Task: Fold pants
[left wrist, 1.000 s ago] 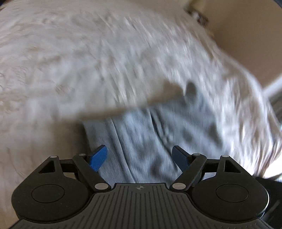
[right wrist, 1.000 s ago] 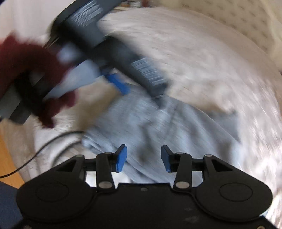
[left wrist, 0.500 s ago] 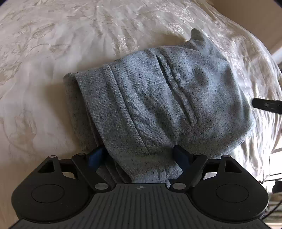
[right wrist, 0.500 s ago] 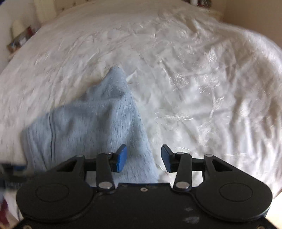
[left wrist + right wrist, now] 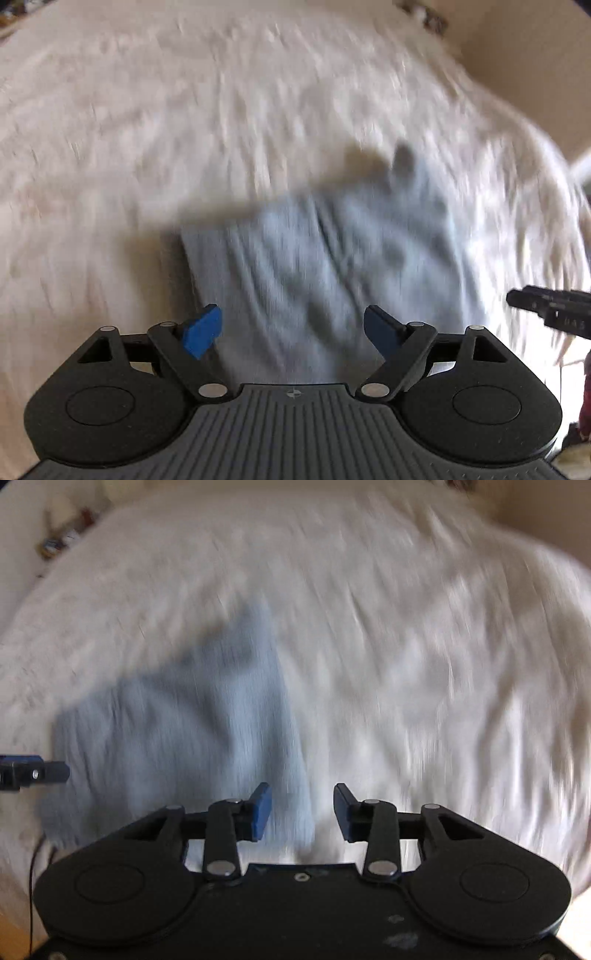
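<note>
The grey-blue folded pants (image 5: 332, 266) lie in a compact bundle on a white bedspread (image 5: 184, 110); both views are blurred. My left gripper (image 5: 291, 325) hovers above the bundle's near edge, open wide, its blue pads clear of the cloth. My right gripper (image 5: 301, 805) hangs over the right edge of the pants (image 5: 166, 738); its jaws are closing, and no cloth is pinched between the pads. Each gripper shows in the other's view: the right gripper (image 5: 546, 306) at the right edge, the left gripper (image 5: 33, 771) at the left edge.
The bedspread (image 5: 406, 664) stretches far beyond and to the right of the pants. A beige wall (image 5: 524, 55) stands past the bed's far right corner. Small clutter (image 5: 62, 535) sits beside the bed at upper left. A thin cable (image 5: 33, 886) hangs at the bed's near left.
The left gripper dipped down onto the pants half a second ago and has lifted back off them. The right gripper swung from facing the left gripper to the bundle's right edge.
</note>
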Tool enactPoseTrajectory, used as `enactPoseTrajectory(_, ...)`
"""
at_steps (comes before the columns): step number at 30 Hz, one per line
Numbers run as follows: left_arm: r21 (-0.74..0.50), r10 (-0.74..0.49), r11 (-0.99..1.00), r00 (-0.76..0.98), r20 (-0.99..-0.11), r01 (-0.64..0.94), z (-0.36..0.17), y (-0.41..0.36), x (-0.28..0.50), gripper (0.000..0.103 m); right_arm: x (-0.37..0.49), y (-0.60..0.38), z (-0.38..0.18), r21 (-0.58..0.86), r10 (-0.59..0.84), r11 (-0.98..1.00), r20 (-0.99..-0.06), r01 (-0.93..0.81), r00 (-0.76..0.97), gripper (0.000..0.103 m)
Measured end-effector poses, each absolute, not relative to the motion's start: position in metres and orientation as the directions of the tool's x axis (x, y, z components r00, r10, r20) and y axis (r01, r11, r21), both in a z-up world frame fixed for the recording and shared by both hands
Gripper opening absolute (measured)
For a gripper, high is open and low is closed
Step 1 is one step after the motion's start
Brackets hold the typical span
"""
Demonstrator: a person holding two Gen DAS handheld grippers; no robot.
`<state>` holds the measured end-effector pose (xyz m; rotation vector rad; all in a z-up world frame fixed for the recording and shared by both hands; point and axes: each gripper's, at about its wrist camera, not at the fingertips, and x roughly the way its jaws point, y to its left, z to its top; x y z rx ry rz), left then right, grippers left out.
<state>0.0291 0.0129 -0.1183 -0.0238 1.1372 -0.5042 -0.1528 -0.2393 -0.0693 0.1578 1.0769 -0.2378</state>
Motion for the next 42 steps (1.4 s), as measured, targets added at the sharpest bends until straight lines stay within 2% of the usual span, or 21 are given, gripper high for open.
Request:
enactPoseTrajectory(5, -0.271, -0.344, 0.934, 0.391, -0.854, 0.231, -0.129, 0.005, 0.069, 0.084, -0.089, -0.256, -0.069, 0.057, -0.038, 0.983, -0.872, 0.177, 0.488, 0.043)
enactPoseTrajectory(9, -0.257, -0.282, 0.958, 0.269, -0.921, 0.125, -0.174, 0.006, 0.065, 0.084, -0.053, -0.256, -0.083, 0.028, -0.024, 0.994, -0.877, 0.101, 0.479, 0.043)
enactPoseTrajectory(11, -0.282, -0.297, 0.955, 0.242, -0.924, 0.097, -0.193, 0.013, 0.05, 0.085, -0.039, -0.258, -0.089, 0.024, -0.015, 0.997, -0.883, 0.076, 0.468, 0.043)
enactPoseTrajectory(23, -0.218, -0.226, 0.974, 0.262, -0.938, 0.06, -0.189, 0.006, 0.039, 0.087, -0.014, -0.238, -0.106, 0.001, 0.039, 0.996, -0.913, -0.093, 0.406, 0.046)
enactPoseTrajectory(31, -0.208, -0.213, 0.977, 0.263, -0.941, 0.044, -0.188, 0.002, 0.038, 0.087, 0.027, -0.232, -0.141, -0.049, -0.023, 0.997, -0.937, -0.064, 0.348, 0.049)
enactPoseTrajectory(34, -0.206, -0.209, 0.978, 0.266, -0.941, 0.039, -0.187, 0.002, 0.038, 0.087, 0.043, -0.237, -0.152, -0.064, -0.043, 0.997, -0.942, -0.052, 0.334, 0.051)
enactPoseTrajectory(36, -0.208, -0.209, 0.978, 0.268, -0.94, 0.034, -0.187, 0.004, 0.037, 0.087, 0.05, -0.24, -0.157, -0.073, -0.054, 0.996, -0.941, -0.046, 0.333, 0.061)
enactPoseTrajectory(42, -0.21, -0.211, 0.977, 0.27, -0.94, 0.032, -0.183, 0.009, 0.02, 0.087, 0.063, -0.249, -0.168, -0.072, -0.054, 0.997, -0.944, -0.041, 0.324, 0.067)
